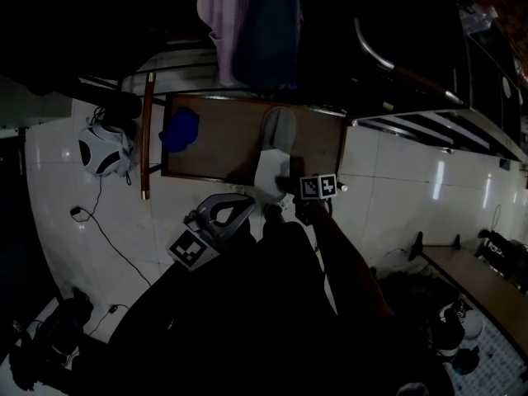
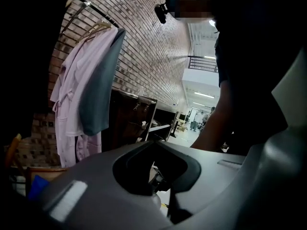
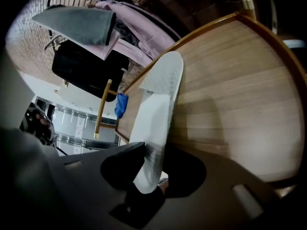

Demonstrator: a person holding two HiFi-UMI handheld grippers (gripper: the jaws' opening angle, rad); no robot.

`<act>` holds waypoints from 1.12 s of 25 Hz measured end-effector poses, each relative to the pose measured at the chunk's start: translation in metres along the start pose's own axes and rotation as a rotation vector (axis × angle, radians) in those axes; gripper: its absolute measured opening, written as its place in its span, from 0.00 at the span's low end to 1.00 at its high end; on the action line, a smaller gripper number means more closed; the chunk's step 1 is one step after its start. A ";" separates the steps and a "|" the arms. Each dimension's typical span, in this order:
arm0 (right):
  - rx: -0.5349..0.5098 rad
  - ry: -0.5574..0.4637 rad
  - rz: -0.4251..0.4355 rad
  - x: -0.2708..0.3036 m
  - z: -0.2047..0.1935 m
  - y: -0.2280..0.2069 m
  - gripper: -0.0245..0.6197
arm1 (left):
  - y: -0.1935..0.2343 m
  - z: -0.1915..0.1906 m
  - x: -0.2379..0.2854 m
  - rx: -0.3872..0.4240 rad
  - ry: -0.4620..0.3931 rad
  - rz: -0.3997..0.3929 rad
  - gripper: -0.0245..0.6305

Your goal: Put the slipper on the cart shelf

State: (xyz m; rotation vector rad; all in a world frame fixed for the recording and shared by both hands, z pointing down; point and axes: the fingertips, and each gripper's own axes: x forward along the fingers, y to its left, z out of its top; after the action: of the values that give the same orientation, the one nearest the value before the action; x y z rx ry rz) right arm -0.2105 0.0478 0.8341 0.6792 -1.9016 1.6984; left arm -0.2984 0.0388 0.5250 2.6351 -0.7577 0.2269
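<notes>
A pale grey slipper [image 1: 275, 151] lies on the wooden cart shelf [image 1: 223, 139], toe toward the far side and heel over the near edge. My right gripper [image 1: 285, 186] grips its heel end. In the right gripper view the slipper [image 3: 160, 99] runs out from between the jaws across the shelf [image 3: 230, 90], and the right gripper [image 3: 148, 166] pinches it. My left gripper [image 1: 239, 207] hangs below the shelf's near edge, left of the right one, jaws together and holding nothing. In its own view the left gripper [image 2: 156, 176] faces the hanging clothes.
A blue cloth [image 1: 181, 129] lies at the shelf's left end. A wooden bar [image 1: 147, 134] stands along the cart's left side. Pink and grey robes [image 1: 247, 23] hang behind the cart. A black-and-white bag [image 1: 103, 148] and a cable [image 1: 107, 238] lie on the tiled floor to the left.
</notes>
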 end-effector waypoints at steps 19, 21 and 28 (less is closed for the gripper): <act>-0.235 -0.242 0.091 -0.115 0.006 0.099 0.14 | -0.016 0.039 -0.004 0.076 -0.072 0.006 0.04; -0.291 -0.295 0.084 -0.135 0.011 0.116 0.14 | -0.020 0.048 -0.004 0.086 -0.085 -0.001 0.04; -0.496 -0.528 0.062 -0.204 0.045 0.187 0.14 | -0.031 0.078 -0.001 0.167 -0.128 -0.038 0.04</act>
State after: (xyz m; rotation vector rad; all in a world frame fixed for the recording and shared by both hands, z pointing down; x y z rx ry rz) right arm -0.1819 0.0289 0.5562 0.9273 -2.5969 1.0579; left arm -0.2789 0.0318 0.4440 2.8416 -0.7582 0.1153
